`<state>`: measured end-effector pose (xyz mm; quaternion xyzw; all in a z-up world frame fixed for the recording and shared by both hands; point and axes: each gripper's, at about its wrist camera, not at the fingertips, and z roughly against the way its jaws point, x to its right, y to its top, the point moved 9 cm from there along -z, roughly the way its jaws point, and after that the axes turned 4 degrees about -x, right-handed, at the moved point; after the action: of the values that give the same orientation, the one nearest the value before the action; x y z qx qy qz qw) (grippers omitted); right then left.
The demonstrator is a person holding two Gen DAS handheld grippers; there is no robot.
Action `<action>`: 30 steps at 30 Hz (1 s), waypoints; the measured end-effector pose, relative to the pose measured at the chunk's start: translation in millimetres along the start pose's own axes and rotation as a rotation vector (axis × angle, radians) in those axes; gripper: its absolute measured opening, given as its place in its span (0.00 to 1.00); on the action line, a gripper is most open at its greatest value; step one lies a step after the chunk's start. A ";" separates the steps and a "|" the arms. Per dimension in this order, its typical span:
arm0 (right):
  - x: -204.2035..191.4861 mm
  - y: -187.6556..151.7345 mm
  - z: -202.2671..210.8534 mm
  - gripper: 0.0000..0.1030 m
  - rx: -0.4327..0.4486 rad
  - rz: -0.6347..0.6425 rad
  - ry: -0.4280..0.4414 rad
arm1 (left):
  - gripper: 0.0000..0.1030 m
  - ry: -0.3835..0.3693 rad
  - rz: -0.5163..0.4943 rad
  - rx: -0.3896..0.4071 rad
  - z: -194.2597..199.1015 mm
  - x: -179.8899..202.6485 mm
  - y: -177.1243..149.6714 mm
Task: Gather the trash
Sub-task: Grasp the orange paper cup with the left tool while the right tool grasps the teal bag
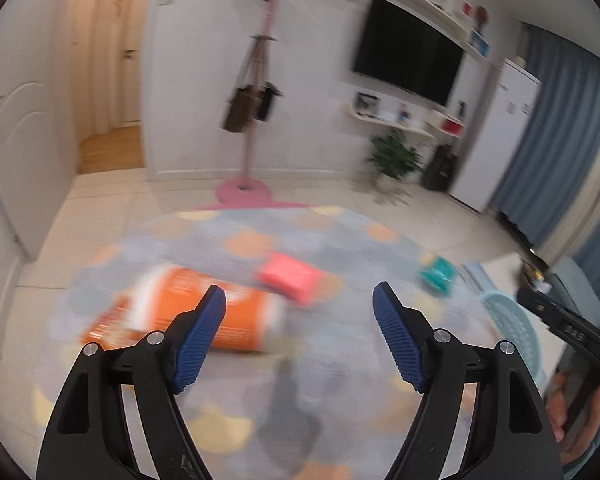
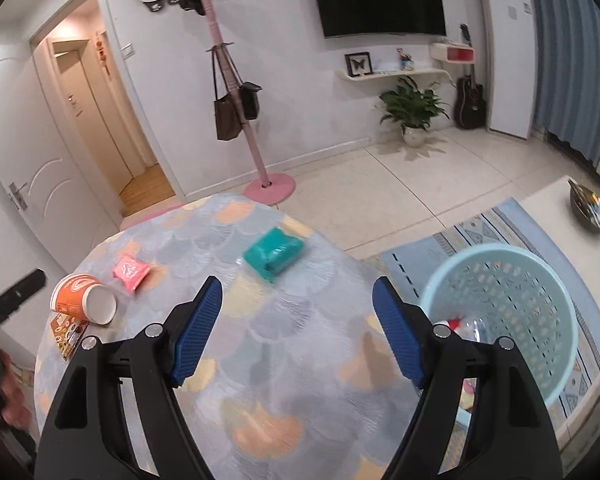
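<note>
An orange paper cup [image 1: 204, 312] lies on its side on the round patterned table [image 1: 300, 420], just ahead-left of my open, empty left gripper [image 1: 299, 304]. A pink packet [image 1: 290, 278] and a teal packet [image 1: 436, 276] lie beyond; this view is blurred. In the right wrist view my right gripper [image 2: 297, 300] is open and empty above the table [image 2: 284, 360]. Ahead of it lie the teal packet [image 2: 273, 254], the pink packet [image 2: 130, 271], the cup [image 2: 84, 298] and a flat wrapper [image 2: 69, 332]. A pale blue perforated basket [image 2: 500, 320] stands right of the table with some trash inside.
A pink coat stand [image 2: 242, 92] with bags stands behind the table. A potted plant [image 2: 412, 110], guitar [image 2: 470, 104] and white fridge [image 2: 508, 52] line the far wall. A low table with a bowl [image 2: 590, 208] sits at right on a blue rug [image 2: 480, 232].
</note>
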<state>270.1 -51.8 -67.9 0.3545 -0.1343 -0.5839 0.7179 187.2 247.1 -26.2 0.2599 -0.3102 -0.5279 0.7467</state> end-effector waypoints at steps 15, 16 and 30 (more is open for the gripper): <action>-27.1 6.8 -88.6 0.72 -0.128 -0.022 -0.006 | 0.71 -0.145 0.160 -0.154 -56.5 -89.8 -23.9; -26.3 8.1 -92.9 0.72 -0.135 -0.027 -0.007 | 0.71 -0.161 0.158 -0.155 -58.5 -86.4 -26.1; -26.0 11.0 -131.0 0.70 -0.194 -0.081 -0.033 | 0.61 -0.413 0.108 -0.214 -40.8 -37.0 -69.8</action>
<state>350.4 19.3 -148.2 0.2787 -0.0747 -0.6285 0.7223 164.3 263.3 -110.5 0.0490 -0.4120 -0.5590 0.7179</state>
